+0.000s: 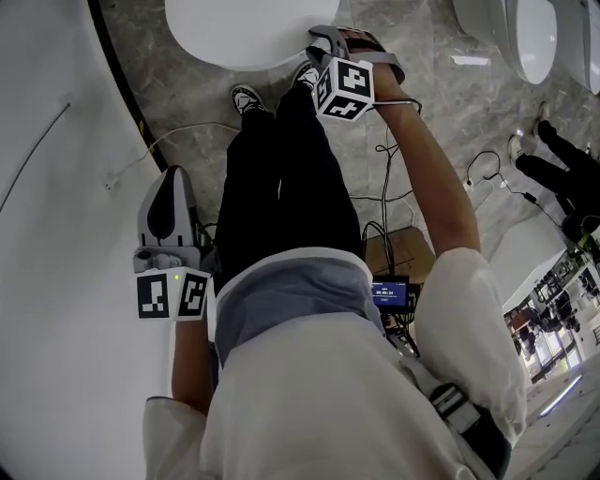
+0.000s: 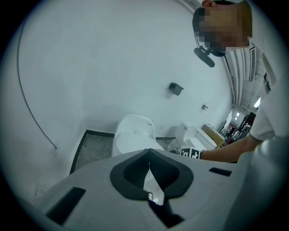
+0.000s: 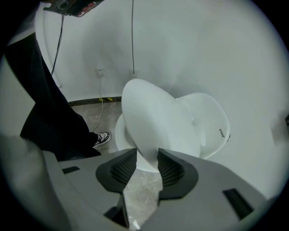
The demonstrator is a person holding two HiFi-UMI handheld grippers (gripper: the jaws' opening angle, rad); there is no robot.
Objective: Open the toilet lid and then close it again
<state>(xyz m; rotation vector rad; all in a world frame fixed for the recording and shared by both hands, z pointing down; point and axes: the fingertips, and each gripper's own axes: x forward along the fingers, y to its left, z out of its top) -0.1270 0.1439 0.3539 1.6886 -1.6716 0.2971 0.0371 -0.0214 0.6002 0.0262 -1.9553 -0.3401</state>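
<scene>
In the head view the white toilet (image 1: 234, 28) lies at the top, just past the person's shoes. My right gripper (image 1: 323, 37) reaches down to its front. The right gripper view has the white lid (image 3: 153, 122) tilted half-way up over the bowl rim (image 3: 119, 135), with the lid's front edge between my right gripper's (image 3: 147, 155) ribbed pads. The jaws stand apart, and no pad clearly presses on the lid. My left gripper (image 1: 172, 178) hangs by the person's left side, shut and empty, its jaws (image 2: 149, 155) pointing towards the toilet (image 2: 133, 135).
A white wall (image 1: 56, 234) runs close along the left. Cables (image 1: 384, 197) and a small lit screen (image 1: 391, 293) lie on the grey stone floor to the right. Other white fixtures (image 1: 530, 37) stand at the top right, and another person's legs (image 1: 562, 169) show there.
</scene>
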